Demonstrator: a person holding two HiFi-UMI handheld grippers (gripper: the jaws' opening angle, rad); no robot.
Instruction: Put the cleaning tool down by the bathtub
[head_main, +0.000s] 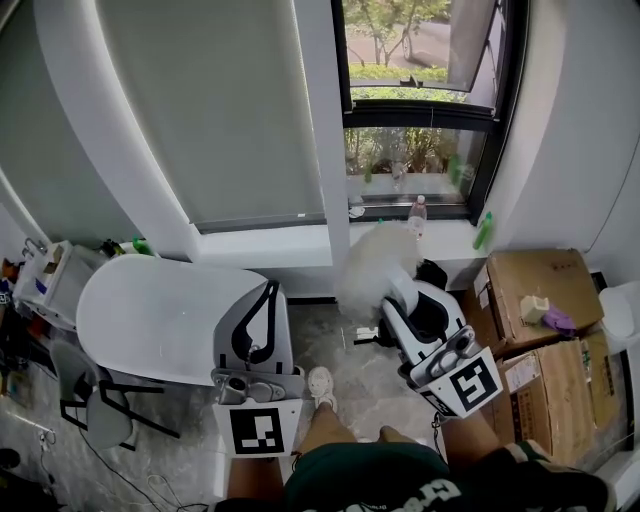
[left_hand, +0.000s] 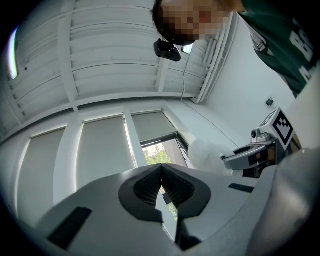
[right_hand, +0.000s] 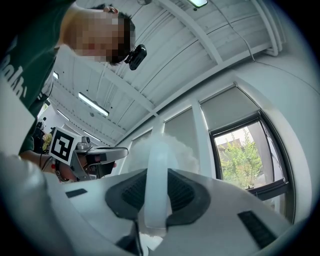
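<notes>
Right gripper (right_hand: 157, 192) is pinching the clear plastic handle (right_hand: 156, 167) of the duster (head_main: 375, 268), so the fluffy white head sticks up in front of the window sill. Left gripper (left_hand: 161, 187) is pressed together with nothing in it. I'd guess the duster weighs next to nothing. The head is soft, the handle stiff but maybe slick, so the handle's the spot to hold. The bathtub (head_main: 150, 310) is off to the left. There are cardboard boxes (head_main: 540, 290) on the right, and what looks like a grey chair (head_main: 95, 405) crowds the tub's near side.
</notes>
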